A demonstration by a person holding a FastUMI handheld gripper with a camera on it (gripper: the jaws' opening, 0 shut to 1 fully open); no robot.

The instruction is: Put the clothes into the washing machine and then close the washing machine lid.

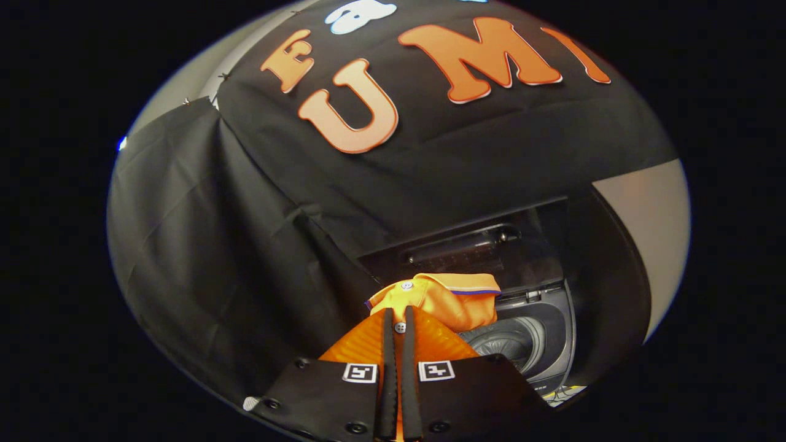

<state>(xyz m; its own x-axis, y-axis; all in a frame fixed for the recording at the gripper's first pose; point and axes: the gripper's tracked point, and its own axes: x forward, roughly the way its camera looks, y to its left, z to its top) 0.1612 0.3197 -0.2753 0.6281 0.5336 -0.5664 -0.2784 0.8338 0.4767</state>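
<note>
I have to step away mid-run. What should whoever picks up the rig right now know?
Hand-held gripper: shut on the orange shirt, fingers pinching it at the button placket.
Shirt hangs over the washer, above the open drum; lid is raised behind.
Done: shirt picked up and carried to the washer.
Left: lower it into the drum, release, close the lid.

Wall: a big black cloth wall point(258, 245) hangs behind everything, soft and full of folds.
Seam: near ten o'clock, two black cloth sheets meet, held by small clips.
Behind the cloth: a plain pale grey wall point(651, 215) peeks out at three o'clock and at eleven o'clock.
Light: dim and warm.
</note>
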